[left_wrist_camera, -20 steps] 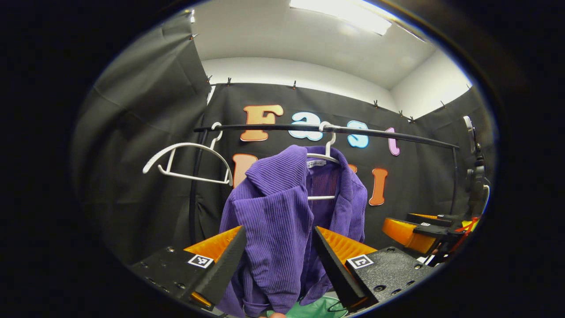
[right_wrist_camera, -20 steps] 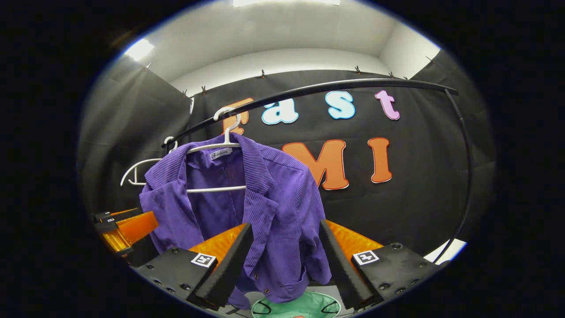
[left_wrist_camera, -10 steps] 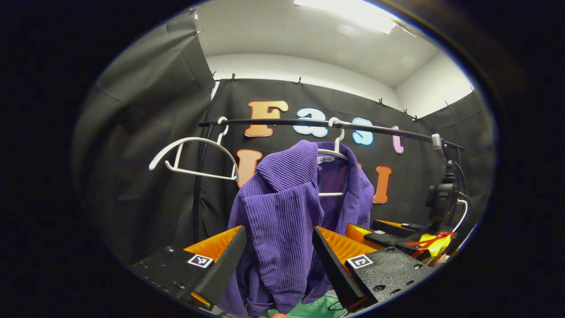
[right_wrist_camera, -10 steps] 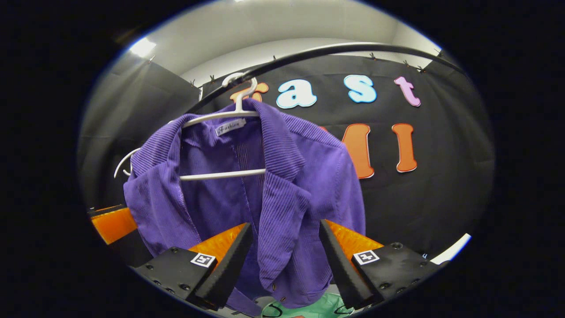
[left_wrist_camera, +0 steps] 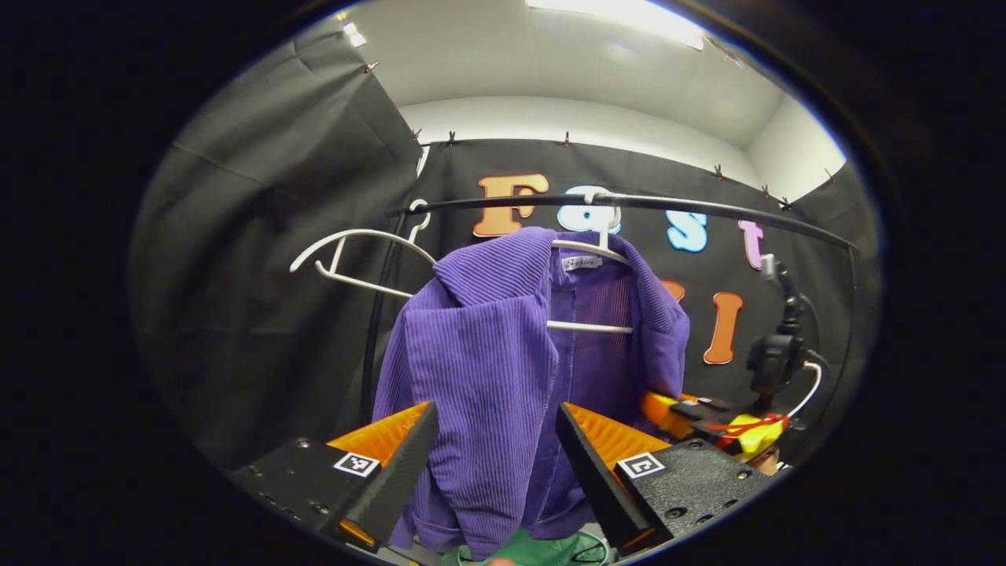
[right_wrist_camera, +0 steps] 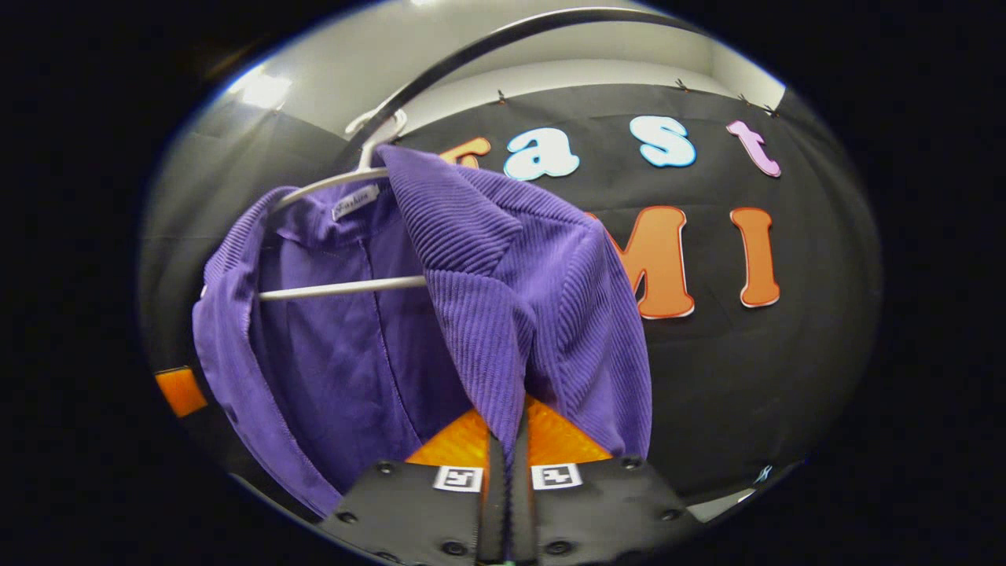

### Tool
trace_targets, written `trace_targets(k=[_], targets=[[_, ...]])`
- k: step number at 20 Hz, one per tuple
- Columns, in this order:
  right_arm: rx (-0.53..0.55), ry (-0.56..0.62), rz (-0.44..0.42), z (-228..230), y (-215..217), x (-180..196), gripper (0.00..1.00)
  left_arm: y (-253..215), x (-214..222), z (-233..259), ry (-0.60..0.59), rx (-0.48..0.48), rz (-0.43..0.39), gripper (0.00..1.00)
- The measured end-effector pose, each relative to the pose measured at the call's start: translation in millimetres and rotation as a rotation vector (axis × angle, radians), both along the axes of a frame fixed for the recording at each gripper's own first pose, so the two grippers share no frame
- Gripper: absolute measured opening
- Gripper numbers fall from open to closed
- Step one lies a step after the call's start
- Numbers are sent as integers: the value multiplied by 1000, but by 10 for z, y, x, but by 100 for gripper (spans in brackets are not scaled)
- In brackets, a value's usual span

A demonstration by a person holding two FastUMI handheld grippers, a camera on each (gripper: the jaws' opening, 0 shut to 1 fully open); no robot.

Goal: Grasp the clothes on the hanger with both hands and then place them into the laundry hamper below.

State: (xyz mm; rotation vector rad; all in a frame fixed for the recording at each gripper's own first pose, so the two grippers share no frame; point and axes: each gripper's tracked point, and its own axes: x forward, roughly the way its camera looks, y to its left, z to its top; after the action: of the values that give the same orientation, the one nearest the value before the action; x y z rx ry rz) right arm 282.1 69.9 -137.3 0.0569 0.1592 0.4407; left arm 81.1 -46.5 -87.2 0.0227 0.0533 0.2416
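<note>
Two grippers. Right gripper [right_wrist_camera: 503,472]: fingers pressed together on the front edge of the purple jacket [right_wrist_camera: 503,314]. Left gripper [left_wrist_camera: 491,456]: fingers spread wide, the jacket's other front panel [left_wrist_camera: 479,377] hanging between them; contact cannot be told. Jacket on white hanger [left_wrist_camera: 589,325], hooked over black rail [left_wrist_camera: 707,208]. Spare white hanger [left_wrist_camera: 354,259] alongside. Green laundry hamper [left_wrist_camera: 542,550] partly visible below.

The jacket [left_wrist_camera: 487,377] hangs between the left gripper's [left_wrist_camera: 491,464] spread fingers; an empty hanger [left_wrist_camera: 354,259] crowds the rail [left_wrist_camera: 550,202] beside it.
</note>
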Motion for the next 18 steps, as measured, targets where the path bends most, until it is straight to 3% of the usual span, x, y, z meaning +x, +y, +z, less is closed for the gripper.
trace_targets(k=[1,3,4,6,9,14,16,18], targets=[[-2,-19,11,98,-110,-22,14,-18,54,-58,2,3,19,95],[21,-43,42,295,-269,-113,5,-97,194,-183,9,6,37,95],[35,-54,53,384,-341,-140,9,-86,275,-224,8,6,61,95],[51,-77,70,563,-465,-205,13,-18,424,-323,18,17,137,95],[36,-110,86,719,-615,-288,9,70,616,-408,1,60,240,91],[41,-157,88,858,-646,-346,9,313,877,-577,-7,222,281,92],[40,-161,78,869,-657,-329,5,434,834,-549,1,239,283,64],[38,-167,62,887,-685,-321,9,548,742,-515,35,238,263,36]])
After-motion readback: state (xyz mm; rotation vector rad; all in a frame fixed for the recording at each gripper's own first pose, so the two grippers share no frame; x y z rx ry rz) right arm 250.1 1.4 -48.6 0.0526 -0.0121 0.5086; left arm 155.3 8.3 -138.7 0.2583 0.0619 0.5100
